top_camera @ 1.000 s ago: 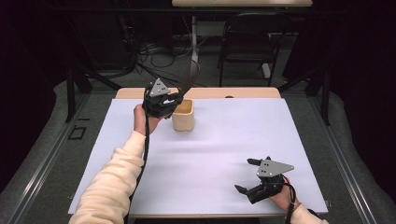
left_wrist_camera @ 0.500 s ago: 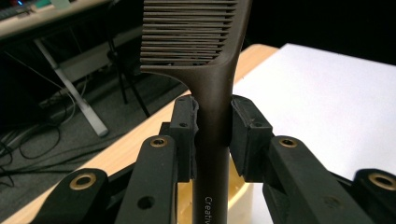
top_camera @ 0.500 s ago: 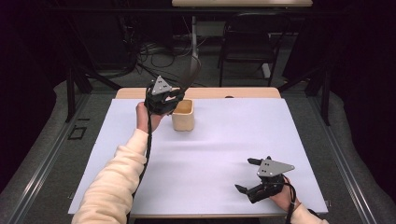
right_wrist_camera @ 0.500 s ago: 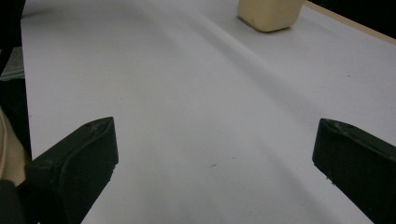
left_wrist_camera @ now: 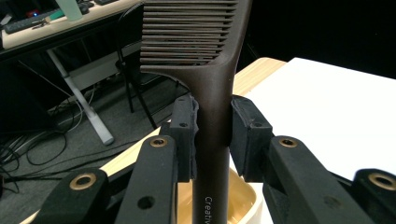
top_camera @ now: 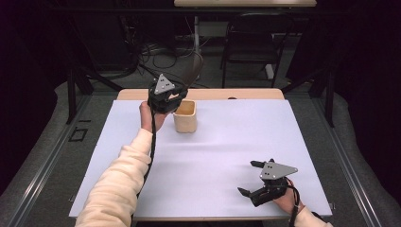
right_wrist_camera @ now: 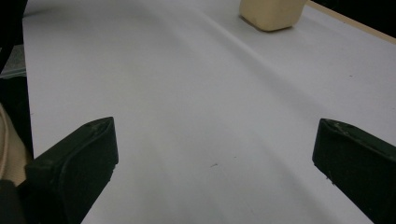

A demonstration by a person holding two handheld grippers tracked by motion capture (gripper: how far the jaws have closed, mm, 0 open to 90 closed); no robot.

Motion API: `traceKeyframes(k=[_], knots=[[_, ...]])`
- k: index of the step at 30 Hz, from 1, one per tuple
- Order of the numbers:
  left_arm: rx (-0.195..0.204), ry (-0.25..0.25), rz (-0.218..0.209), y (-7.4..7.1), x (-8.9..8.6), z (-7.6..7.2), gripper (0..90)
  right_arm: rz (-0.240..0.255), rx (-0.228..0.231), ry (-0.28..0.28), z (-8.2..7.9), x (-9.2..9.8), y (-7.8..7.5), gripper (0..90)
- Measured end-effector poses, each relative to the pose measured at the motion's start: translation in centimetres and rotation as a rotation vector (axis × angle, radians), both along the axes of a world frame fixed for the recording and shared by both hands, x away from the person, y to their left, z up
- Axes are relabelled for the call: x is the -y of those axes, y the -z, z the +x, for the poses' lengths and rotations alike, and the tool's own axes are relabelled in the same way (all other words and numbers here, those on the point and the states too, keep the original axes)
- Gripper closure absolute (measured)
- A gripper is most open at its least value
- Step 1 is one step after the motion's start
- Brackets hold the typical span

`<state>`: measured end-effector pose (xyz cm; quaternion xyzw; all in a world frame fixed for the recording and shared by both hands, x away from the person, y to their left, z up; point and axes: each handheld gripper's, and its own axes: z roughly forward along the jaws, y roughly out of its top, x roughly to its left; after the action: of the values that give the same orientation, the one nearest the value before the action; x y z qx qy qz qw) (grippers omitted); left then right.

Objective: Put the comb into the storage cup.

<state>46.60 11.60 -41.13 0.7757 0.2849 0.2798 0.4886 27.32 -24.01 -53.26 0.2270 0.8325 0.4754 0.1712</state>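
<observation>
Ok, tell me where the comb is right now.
The brown comb stands upright, clamped in the left gripper, its handle reaching down into the beige cup at the table's far left.

light: bright table [top_camera: 213,156], dark surroundings | shadows: soft | focus: slightly soft
</observation>
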Motion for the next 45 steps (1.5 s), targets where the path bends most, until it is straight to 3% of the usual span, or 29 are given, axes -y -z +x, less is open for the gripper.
traceKeyframes(k=[28,45], knots=[[0.044,-0.007,-0.026,0.9,0.4,1.3,72.3,0.002,0.006,-0.001,0.0,0.0,0.0,0.0],[0.037,0.008,-0.051,1.9,1.1,2.2,72.3,-0.001,0.001,-0.004,0.1,0.0,0.0,0.0]])
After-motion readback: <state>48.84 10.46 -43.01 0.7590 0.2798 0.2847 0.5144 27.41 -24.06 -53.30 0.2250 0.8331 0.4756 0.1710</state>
